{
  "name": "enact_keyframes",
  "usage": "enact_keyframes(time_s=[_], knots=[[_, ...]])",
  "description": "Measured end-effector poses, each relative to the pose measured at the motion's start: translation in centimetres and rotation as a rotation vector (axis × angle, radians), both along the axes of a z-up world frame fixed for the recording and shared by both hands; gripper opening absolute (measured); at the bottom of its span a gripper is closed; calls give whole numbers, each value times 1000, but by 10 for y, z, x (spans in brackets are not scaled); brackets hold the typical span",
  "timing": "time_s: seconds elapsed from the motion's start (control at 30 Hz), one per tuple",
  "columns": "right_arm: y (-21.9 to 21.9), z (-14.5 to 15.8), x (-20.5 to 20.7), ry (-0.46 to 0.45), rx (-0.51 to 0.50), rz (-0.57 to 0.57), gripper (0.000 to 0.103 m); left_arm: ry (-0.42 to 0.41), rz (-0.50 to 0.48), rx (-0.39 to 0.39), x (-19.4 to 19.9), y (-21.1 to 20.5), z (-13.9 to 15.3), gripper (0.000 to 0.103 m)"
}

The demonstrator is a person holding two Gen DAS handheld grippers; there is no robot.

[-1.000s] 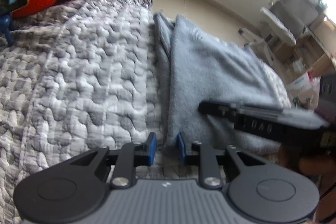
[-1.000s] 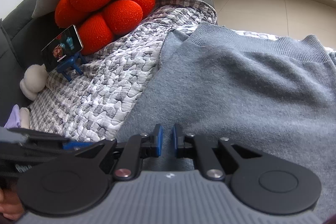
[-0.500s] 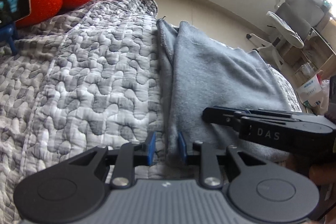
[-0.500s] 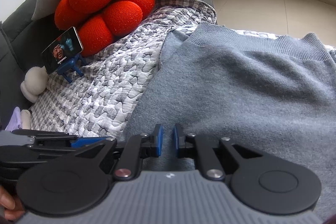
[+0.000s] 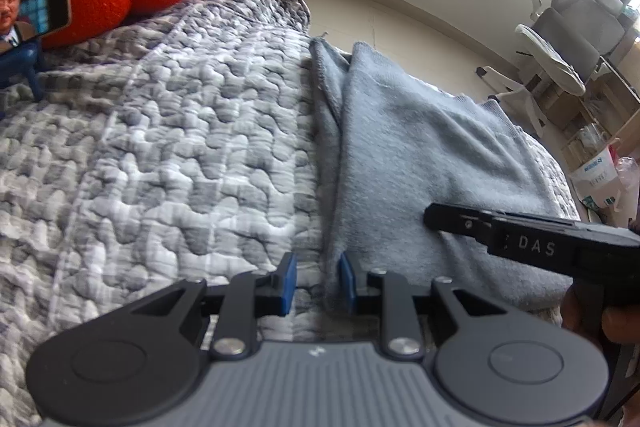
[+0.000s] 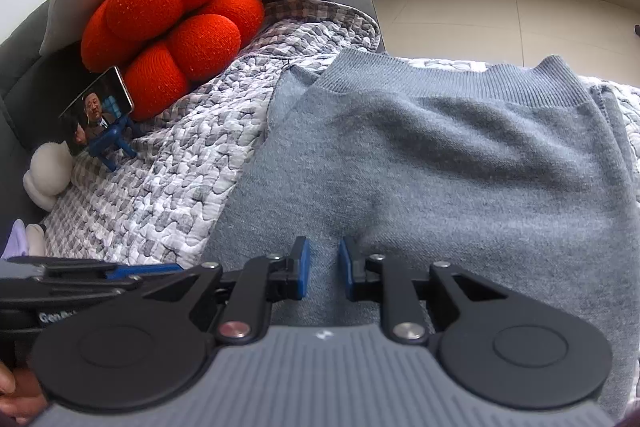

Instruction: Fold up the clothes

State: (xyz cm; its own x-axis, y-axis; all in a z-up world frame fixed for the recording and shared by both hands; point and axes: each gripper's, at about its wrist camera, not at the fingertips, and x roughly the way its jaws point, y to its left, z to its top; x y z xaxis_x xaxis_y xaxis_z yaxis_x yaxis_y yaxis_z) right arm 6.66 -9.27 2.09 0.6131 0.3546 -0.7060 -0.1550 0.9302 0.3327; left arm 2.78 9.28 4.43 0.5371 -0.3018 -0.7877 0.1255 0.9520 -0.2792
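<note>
Both grippers look alike: a ribbed grey body, two black round discs, black link arms fixed with silver screws, and blue pads on the black fingers (image 5: 346, 281). The right gripper (image 5: 430, 219) bears white "DAS" lettering on its side. Bare skin of the person's hand (image 6: 16, 393) shows.

A grey knit sweater (image 6: 460, 163) lay flat on the quilted cover, folded — its ribbed hem band ran across the far edge, and one layer's long edge (image 5: 326, 147) peeked out along its left side
</note>
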Motion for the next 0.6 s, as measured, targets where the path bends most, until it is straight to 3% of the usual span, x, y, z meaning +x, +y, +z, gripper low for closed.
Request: enact_keyframes(time_s=[0.6], knots=[[2, -1, -1, 1, -9, 1, 22, -6, -23, 57, -2, -7, -1, 25]])
